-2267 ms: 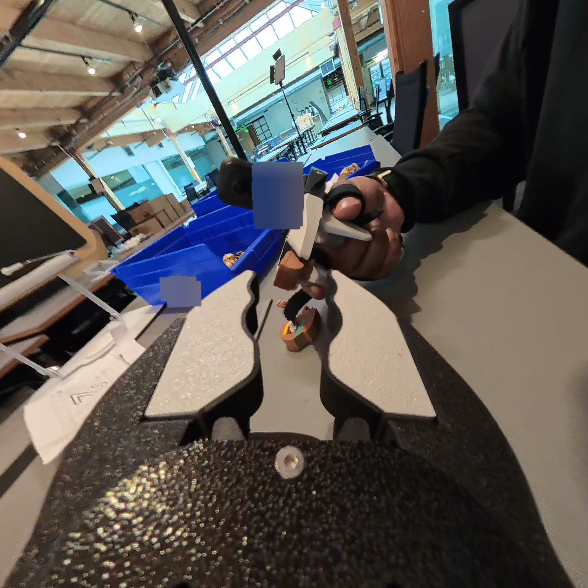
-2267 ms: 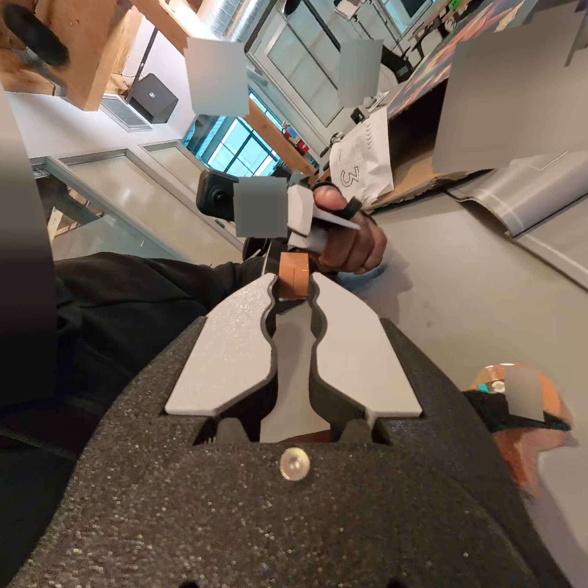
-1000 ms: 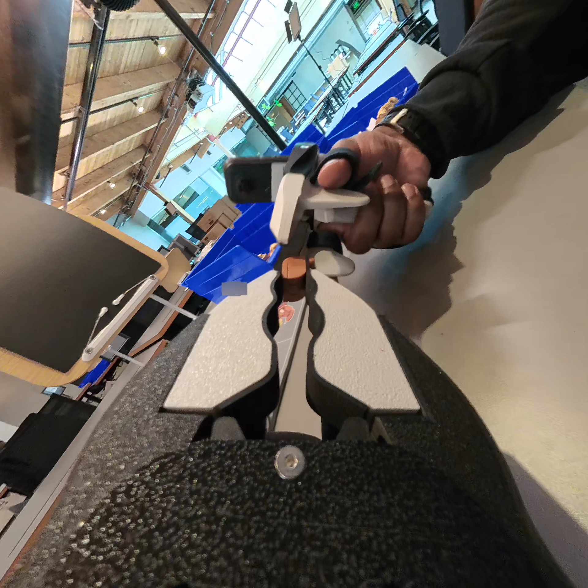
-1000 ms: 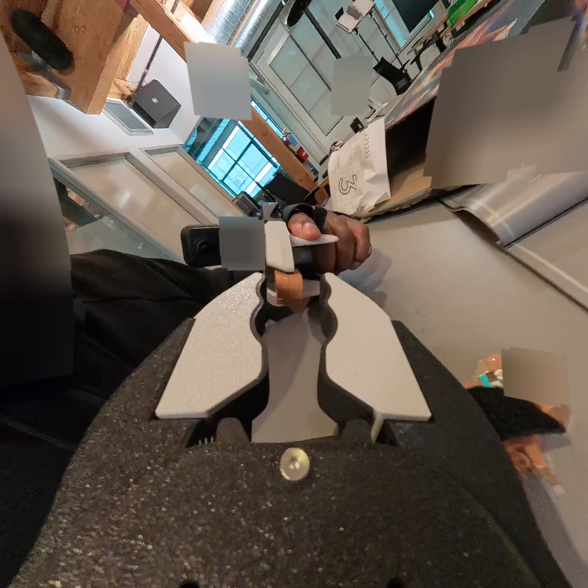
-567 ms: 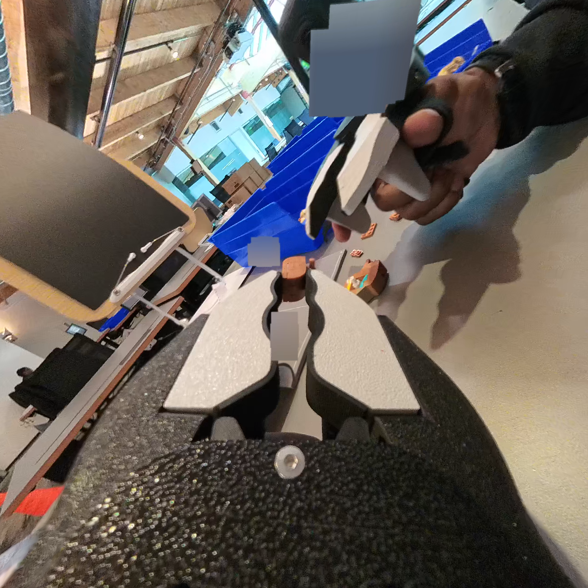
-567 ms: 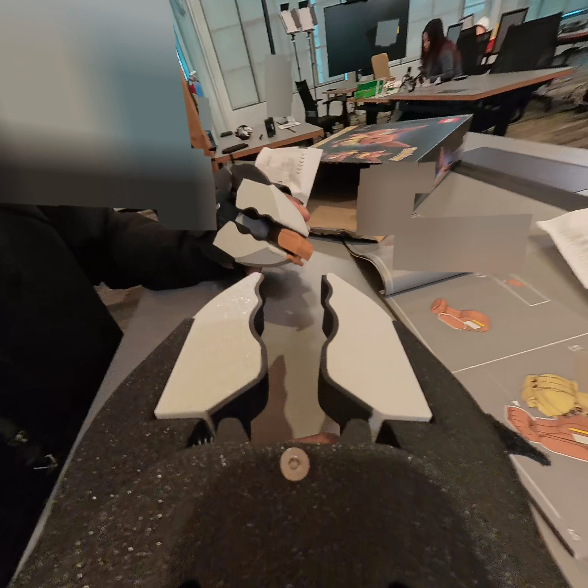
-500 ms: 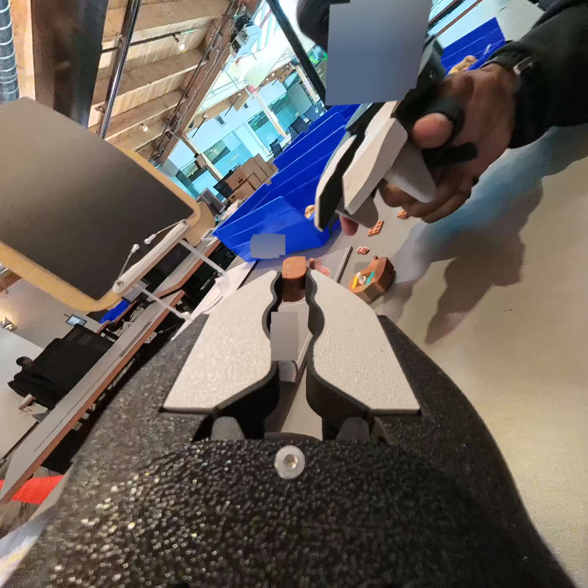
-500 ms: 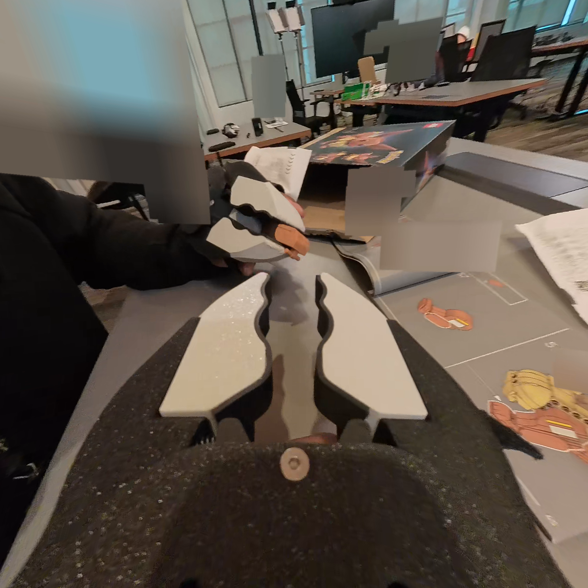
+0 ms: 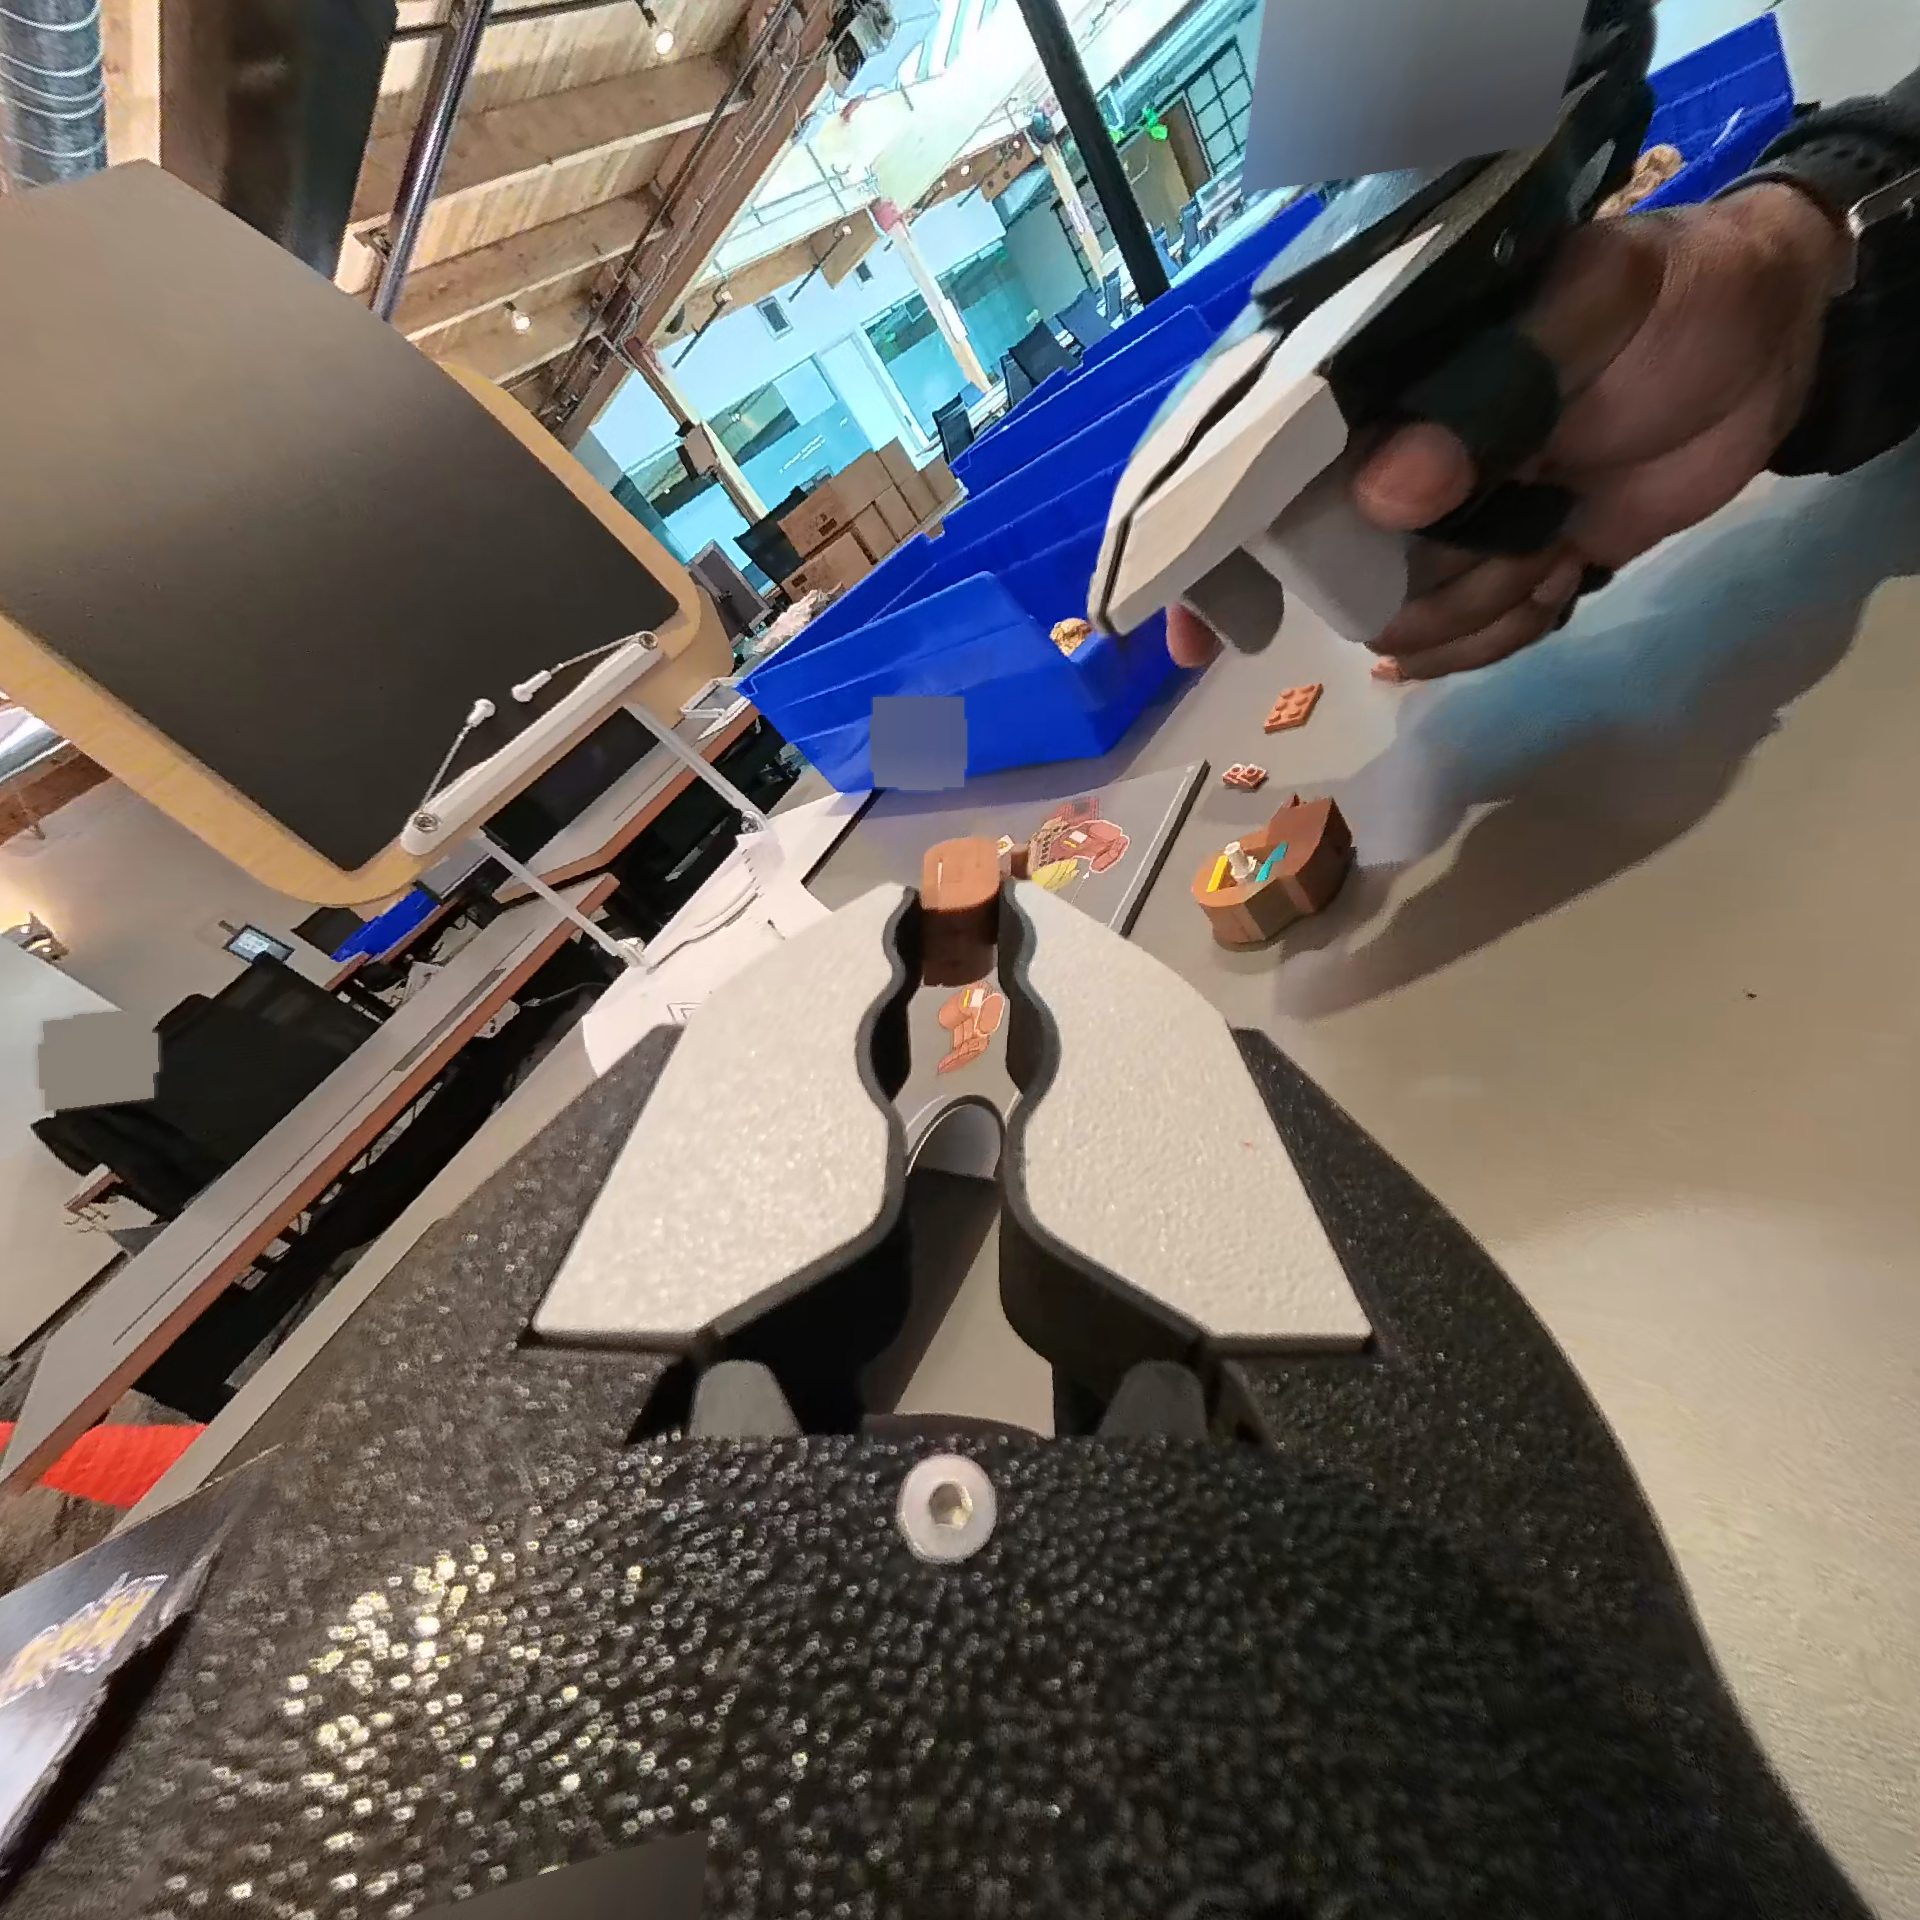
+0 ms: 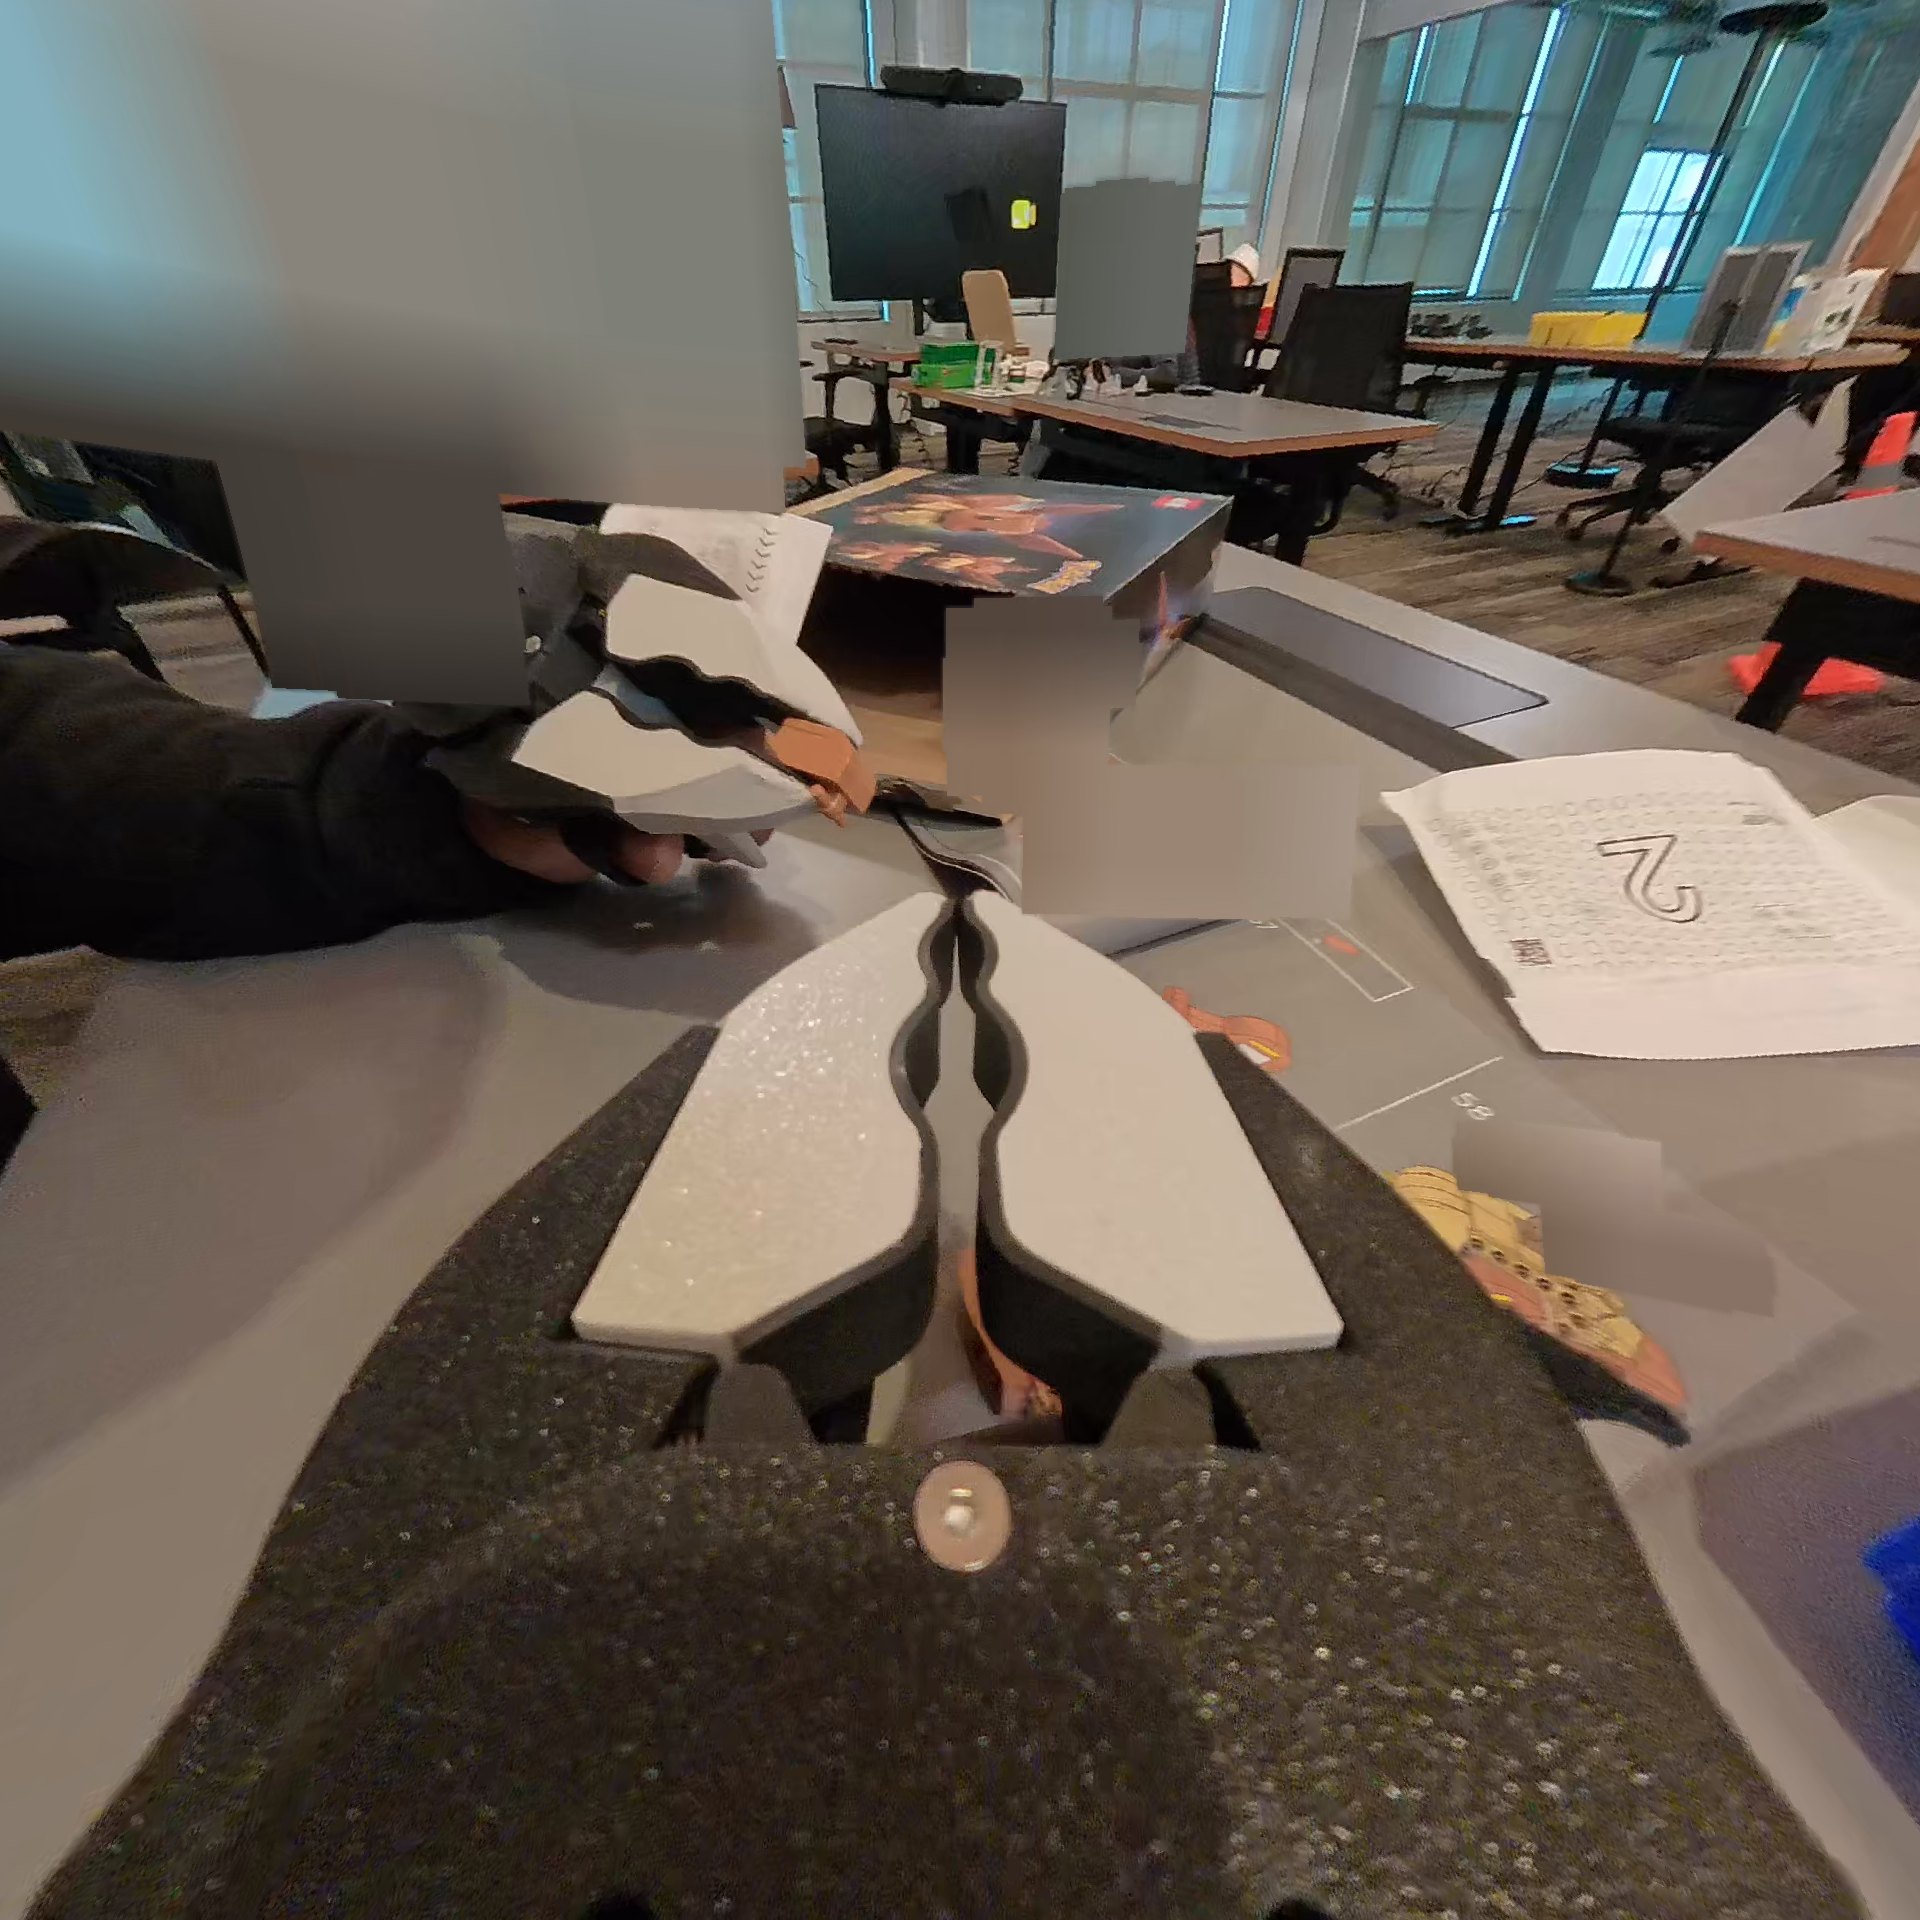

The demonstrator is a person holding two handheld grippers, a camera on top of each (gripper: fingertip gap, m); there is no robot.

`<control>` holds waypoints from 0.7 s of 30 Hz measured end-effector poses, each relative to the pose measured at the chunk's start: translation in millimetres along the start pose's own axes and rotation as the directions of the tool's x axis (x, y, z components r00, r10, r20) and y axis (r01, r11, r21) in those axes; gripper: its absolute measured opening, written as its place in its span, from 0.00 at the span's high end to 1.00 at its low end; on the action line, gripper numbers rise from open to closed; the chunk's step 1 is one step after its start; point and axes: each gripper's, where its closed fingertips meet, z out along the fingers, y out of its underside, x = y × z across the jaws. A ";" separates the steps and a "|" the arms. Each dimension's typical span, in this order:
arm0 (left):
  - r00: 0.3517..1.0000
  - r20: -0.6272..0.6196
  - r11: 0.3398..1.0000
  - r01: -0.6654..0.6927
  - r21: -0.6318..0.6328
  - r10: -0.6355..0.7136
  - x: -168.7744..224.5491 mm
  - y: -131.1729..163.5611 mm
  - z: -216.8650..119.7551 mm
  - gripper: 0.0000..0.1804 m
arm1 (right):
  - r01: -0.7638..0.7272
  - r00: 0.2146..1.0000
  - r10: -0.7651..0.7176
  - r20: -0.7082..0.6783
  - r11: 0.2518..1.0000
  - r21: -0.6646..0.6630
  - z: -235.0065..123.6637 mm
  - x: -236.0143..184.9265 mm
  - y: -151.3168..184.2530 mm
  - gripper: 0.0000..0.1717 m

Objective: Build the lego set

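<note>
The left tool [image 9: 961, 935] pinches a brown brick [image 9: 961, 920] at its tips, both pads pressed to its sides, lifted above the desk [image 9: 1558, 1143]. It looks light, stiff and smooth, best gripped on flat faces. The right tool [image 10: 958, 920] is closed on nothing, over a booklet [image 10: 1558, 1122]. Farther along sits a small brown build [image 9: 1273, 883], then two loose plates [image 9: 1294, 707]. At the desk's far edge, blue bins [image 9: 987, 665] hold some tan pieces.

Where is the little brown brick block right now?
The brown block is pinched between the left gripper's fingertips, held up above the grey table. A brown brick model sits on the table to its right.
</note>
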 end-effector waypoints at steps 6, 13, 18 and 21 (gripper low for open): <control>1.000 -0.004 1.000 0.011 -0.014 -0.011 0.9 3.2 2.3 0.93 | 0.098 0.992 -0.100 -0.076 0.995 -0.037 -11.7 17.5 1.8 1.00; 1.000 -0.017 0.999 -0.011 -0.052 0.010 4.5 8.3 5.2 0.93 | 0.214 0.969 -0.230 -0.090 0.964 -0.155 -21.3 27.9 29.5 0.98; 0.999 -0.028 0.998 -0.021 -0.063 0.019 7.9 9.2 6.3 0.93 | 0.247 0.957 -0.273 -0.098 0.945 -0.213 -26.7 34.4 38.0 0.94; 0.999 -0.032 0.997 -0.018 -0.077 0.015 8.8 12.0 7.2 0.93 | 0.253 0.953 -0.283 -0.108 0.939 -0.232 -28.2 38.0 42.2 0.94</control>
